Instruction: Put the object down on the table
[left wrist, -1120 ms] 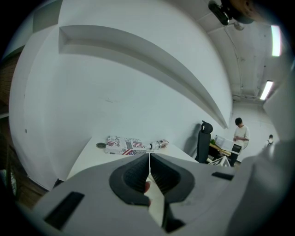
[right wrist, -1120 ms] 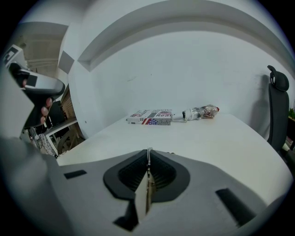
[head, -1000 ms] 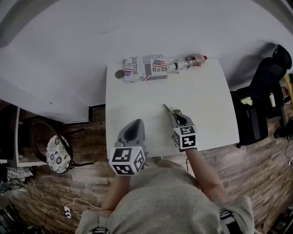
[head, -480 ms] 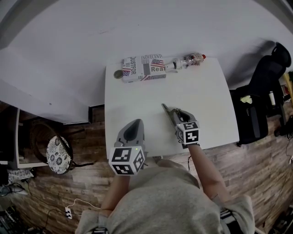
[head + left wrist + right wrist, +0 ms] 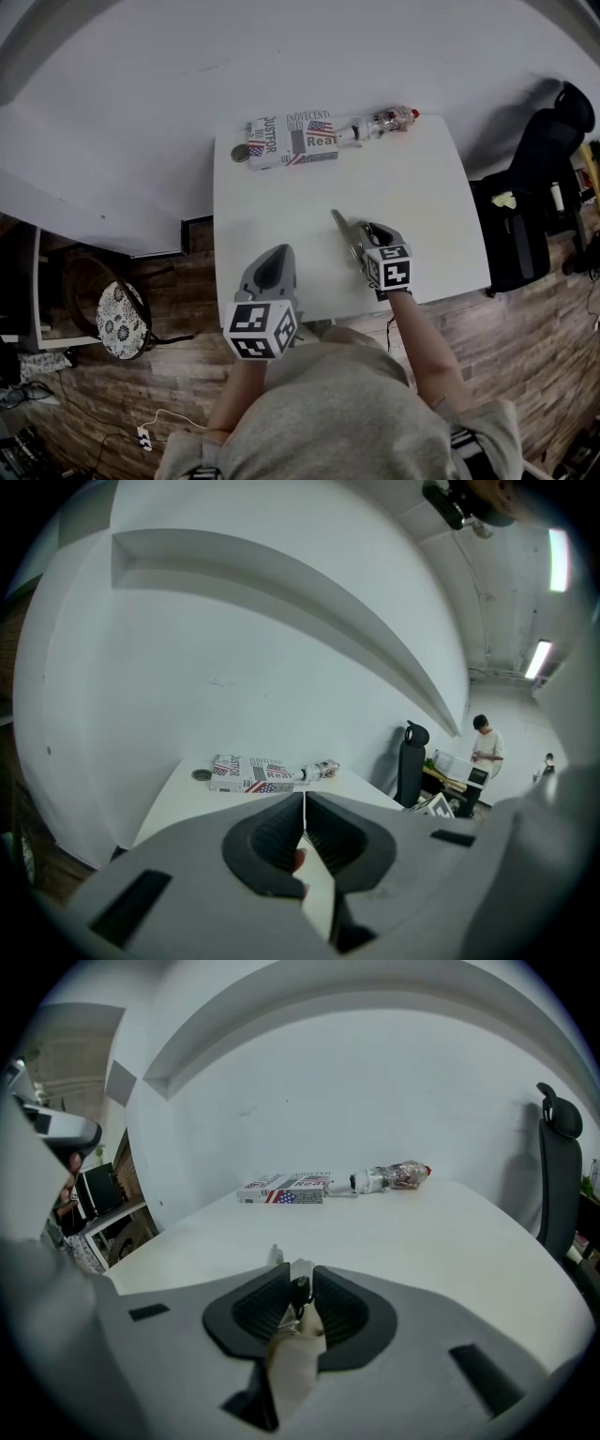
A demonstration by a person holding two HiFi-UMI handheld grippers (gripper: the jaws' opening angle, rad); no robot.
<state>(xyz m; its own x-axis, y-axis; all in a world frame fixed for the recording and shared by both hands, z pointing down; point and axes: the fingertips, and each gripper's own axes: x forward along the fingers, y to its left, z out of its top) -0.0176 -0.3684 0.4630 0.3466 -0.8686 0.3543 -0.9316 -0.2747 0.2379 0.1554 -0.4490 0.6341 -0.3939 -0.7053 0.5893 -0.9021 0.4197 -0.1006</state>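
A thin grey pointed object (image 5: 341,226) lies low on the white table (image 5: 422,187), sticking out up-left from my right gripper (image 5: 359,240). In the right gripper view its dark end (image 5: 299,1290) sits in the narrow gap of my right gripper (image 5: 300,1275), and a pale tip (image 5: 275,1256) shows beyond the jaws. Those jaws are opening and the pads no longer seem to press on the object. My left gripper (image 5: 277,255) hovers over the table's near edge, and in its own view the left gripper (image 5: 303,799) is shut on nothing.
At the table's far edge lie a flag-printed box (image 5: 292,139), a clear bottle (image 5: 380,124) and a small round disc (image 5: 241,152). A black office chair (image 5: 548,155) stands to the right. A patterned stool (image 5: 120,317) is on the wooden floor at left. A person (image 5: 487,750) stands far off.
My right gripper has shifted slightly right along the near edge of the table. The thin object stays at about the same spot. The left gripper has not moved.
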